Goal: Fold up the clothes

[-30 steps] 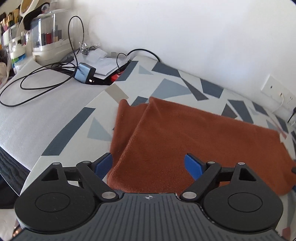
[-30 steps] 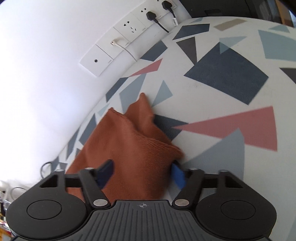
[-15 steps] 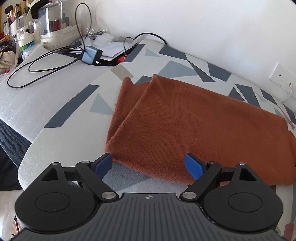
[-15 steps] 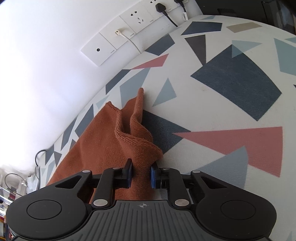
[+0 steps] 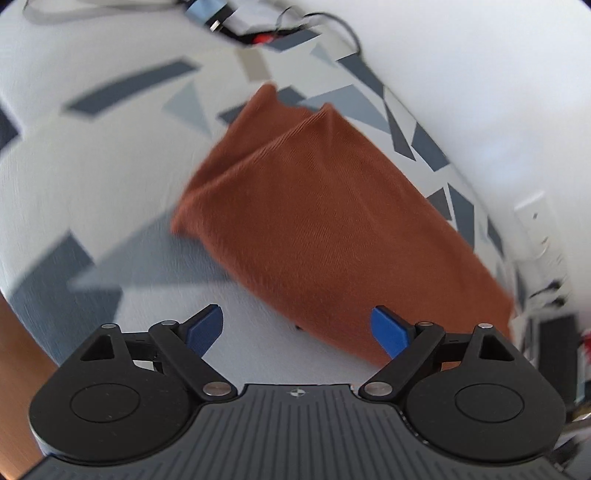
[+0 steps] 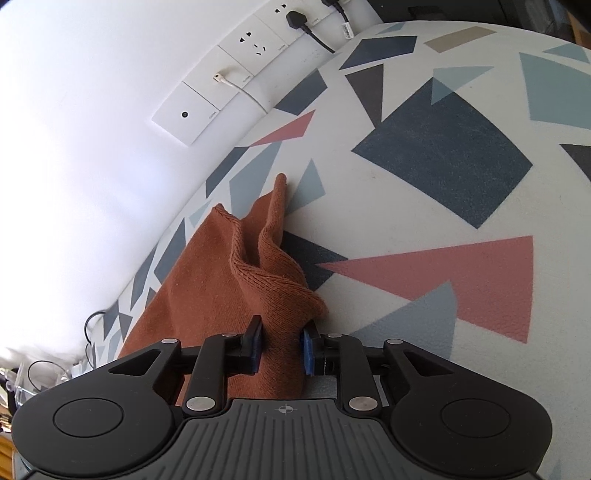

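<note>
A rust-orange knit garment (image 5: 314, 206) lies folded lengthwise on a table covered by a geometric-patterned cloth (image 5: 110, 184). My left gripper (image 5: 297, 326) is open and empty, hovering just in front of the garment's near edge. The left wrist view is blurred by motion. In the right wrist view my right gripper (image 6: 282, 345) is shut on the bunched end of the garment (image 6: 273, 280), which rises in folds from between the blue pads.
Wall sockets with plugged cables (image 6: 258, 48) line the white wall behind the table. A charger, cables and papers (image 5: 236, 26) lie at the table's far end. A wooden floor edge (image 5: 14, 369) shows at lower left.
My right gripper closed on the garment's end and holds it. My left gripper pulled back and tilted, so the garment now sits farther ahead of its open fingers.
</note>
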### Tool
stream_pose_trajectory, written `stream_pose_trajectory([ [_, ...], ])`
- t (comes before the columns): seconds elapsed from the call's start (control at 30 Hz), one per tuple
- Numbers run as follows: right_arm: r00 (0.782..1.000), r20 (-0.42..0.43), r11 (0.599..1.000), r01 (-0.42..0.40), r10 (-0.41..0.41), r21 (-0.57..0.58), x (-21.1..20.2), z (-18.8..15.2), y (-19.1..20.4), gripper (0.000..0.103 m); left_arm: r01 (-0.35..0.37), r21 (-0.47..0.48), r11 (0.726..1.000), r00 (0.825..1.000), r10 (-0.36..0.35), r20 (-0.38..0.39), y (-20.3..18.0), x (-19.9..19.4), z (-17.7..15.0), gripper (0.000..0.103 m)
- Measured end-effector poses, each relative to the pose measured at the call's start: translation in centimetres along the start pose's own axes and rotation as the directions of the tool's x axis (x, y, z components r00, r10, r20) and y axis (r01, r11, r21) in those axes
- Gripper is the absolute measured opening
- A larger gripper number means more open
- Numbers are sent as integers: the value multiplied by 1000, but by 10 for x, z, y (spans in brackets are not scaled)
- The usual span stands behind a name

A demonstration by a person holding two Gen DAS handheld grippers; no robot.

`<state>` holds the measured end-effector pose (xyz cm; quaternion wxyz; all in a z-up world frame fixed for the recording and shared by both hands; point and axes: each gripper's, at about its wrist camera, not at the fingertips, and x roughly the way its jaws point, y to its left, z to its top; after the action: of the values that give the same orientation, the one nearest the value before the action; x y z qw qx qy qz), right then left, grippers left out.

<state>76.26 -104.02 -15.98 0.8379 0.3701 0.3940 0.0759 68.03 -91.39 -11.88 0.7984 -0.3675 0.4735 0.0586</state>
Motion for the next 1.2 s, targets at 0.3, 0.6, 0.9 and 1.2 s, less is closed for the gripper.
stream_pose_trajectory([
  [0.3,1000,-23,998,-10,8,-69,1,4,2,23,6,-79,997,1000,-4,31,8,4,2,90],
  [0.6,999,-47,987,16,-24,-158,-12,3,10,14,12,11,1000,1000,-12,23,4,8,0,18],
  [0.9,992,-47,981,106,-115,-161,-70,-7,-23,14,-79,245,966,996,87,-20,-16,-16,-20,80],
  [1.2,979,-25,963,194,-202,-185,-80,-4,-31,41,-112,327,939,993,97,60,-26,-2,28,90],
])
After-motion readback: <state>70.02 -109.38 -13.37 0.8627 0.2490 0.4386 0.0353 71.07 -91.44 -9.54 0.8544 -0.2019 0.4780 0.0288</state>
